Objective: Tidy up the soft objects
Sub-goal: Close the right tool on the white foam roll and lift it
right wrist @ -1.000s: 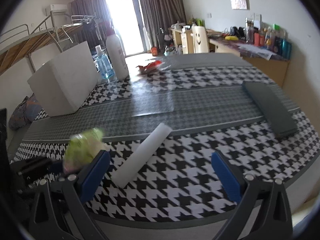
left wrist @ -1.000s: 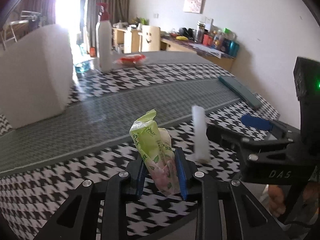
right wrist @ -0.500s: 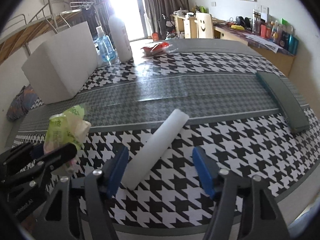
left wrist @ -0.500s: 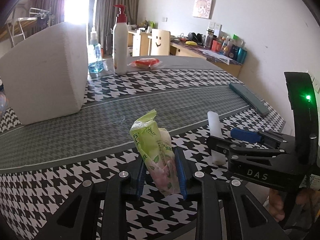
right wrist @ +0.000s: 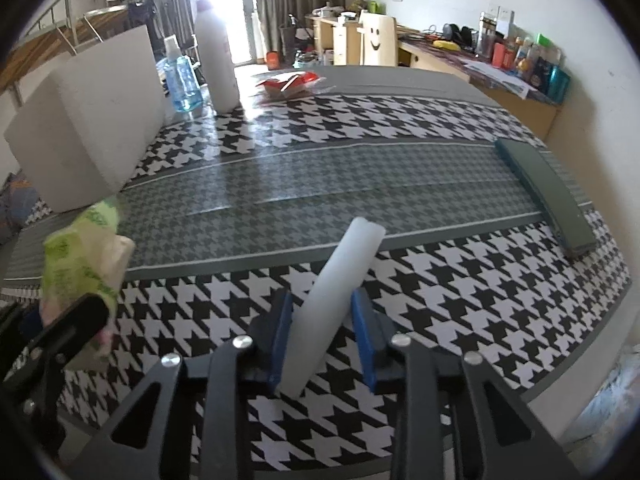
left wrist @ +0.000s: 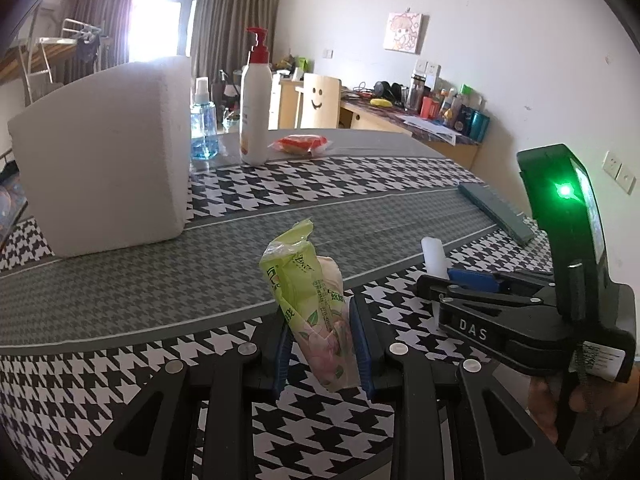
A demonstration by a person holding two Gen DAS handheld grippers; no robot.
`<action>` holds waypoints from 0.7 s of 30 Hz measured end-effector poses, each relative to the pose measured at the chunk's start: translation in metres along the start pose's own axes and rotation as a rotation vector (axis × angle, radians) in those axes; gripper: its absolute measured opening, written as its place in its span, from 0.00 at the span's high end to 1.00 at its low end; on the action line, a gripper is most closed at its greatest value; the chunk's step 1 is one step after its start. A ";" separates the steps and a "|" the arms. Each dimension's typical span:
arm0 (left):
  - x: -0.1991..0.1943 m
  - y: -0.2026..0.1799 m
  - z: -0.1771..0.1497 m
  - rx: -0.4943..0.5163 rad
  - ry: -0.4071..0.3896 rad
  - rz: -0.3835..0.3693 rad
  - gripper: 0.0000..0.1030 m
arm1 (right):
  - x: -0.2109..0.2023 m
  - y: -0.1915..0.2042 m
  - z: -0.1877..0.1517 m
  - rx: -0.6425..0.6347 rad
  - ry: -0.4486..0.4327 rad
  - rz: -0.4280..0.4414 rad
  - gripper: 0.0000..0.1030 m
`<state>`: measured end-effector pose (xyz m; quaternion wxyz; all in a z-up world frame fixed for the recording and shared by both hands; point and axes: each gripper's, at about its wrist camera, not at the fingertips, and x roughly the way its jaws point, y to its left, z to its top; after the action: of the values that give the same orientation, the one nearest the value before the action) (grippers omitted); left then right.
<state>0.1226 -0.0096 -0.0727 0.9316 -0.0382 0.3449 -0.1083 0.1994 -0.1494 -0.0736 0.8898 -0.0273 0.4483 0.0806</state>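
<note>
My left gripper (left wrist: 320,344) is shut on a green tissue pack (left wrist: 312,304) and holds it upright above the houndstooth table (left wrist: 280,184). The pack also shows at the left of the right wrist view (right wrist: 84,264). My right gripper (right wrist: 322,338) is shut on a white foam cylinder (right wrist: 340,284) that lies slanted, its far end pointing up and right. In the left wrist view the right gripper (left wrist: 472,280) sits to the right with the cylinder's tip (left wrist: 434,256) showing behind it.
A big white foam block (left wrist: 108,156) stands at the back left. A pump bottle (left wrist: 254,104), a blue spray bottle (left wrist: 204,128) and a red snack packet (left wrist: 300,144) stand behind it. A dark green pad (right wrist: 548,196) lies at the right edge.
My right gripper moved forward over the white cylinder and closed from wide open onto it. My left gripper kept its hold on the tissue pack and turned slightly left.
</note>
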 end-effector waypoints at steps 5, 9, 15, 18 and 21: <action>-0.004 0.004 -0.003 -0.005 -0.010 -0.017 0.71 | 0.002 0.002 0.002 0.010 0.009 -0.029 0.66; -0.005 0.005 -0.004 -0.004 -0.011 -0.021 0.71 | 0.001 0.005 0.001 -0.004 -0.005 -0.043 0.67; -0.007 0.006 -0.003 -0.002 -0.015 -0.005 0.71 | -0.002 0.001 0.000 0.013 -0.025 -0.013 0.85; -0.008 0.006 -0.002 -0.005 -0.017 -0.002 0.71 | -0.004 -0.008 0.002 0.033 -0.024 0.028 0.87; -0.008 0.005 -0.001 -0.001 -0.019 0.000 0.71 | -0.004 -0.010 0.002 0.037 -0.027 0.044 0.87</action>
<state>0.1169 -0.0032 -0.0694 0.9349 -0.0398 0.3359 -0.1077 0.2003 -0.1600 -0.0691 0.8942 0.0000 0.4380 0.0923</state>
